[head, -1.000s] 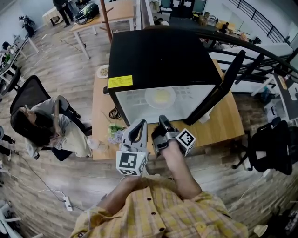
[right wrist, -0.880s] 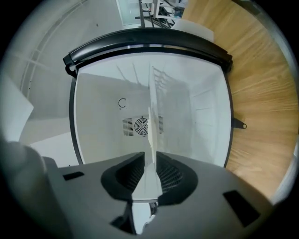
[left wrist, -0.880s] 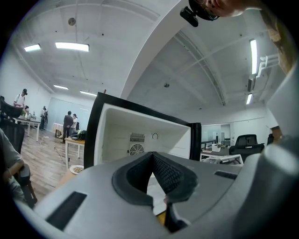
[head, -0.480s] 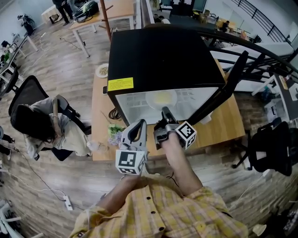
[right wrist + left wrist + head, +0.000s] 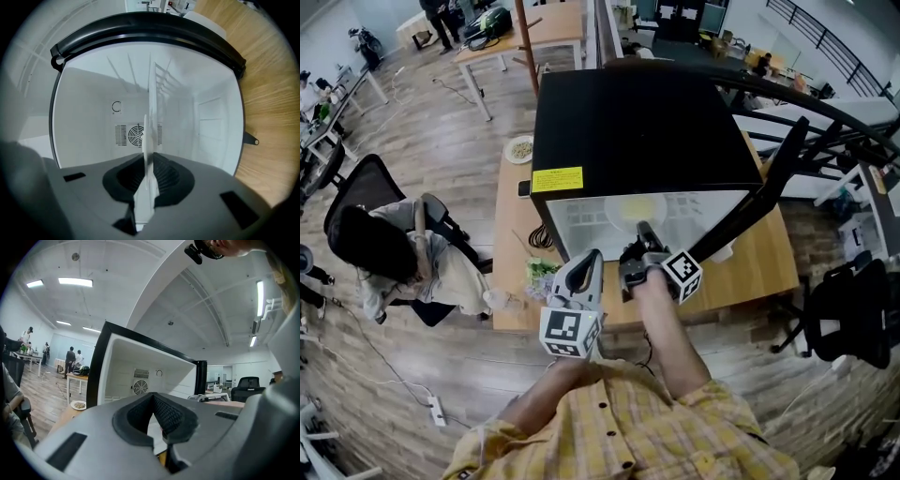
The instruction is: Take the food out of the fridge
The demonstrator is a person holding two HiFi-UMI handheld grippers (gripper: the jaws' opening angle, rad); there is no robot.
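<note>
Right gripper (image 5: 643,232) has pushed forward since a second ago, from in front of the fridge (image 5: 628,122) to the near rim of the white plate (image 5: 617,212) on the shelf inside. My jaws there are clamped on that rim; the right gripper view shows the plate (image 5: 149,154) edge-on between the pads. Yellowish food (image 5: 639,205) sits on the plate, not out yet. Left gripper (image 5: 586,262) hangs back outside the opening, jaws together, holding nothing. To do this step well, I reckon: keep the pinch firm, level the plate, draw straight back, stay clear of the open door (image 5: 750,202), and bring the left gripper under it for support.
</note>
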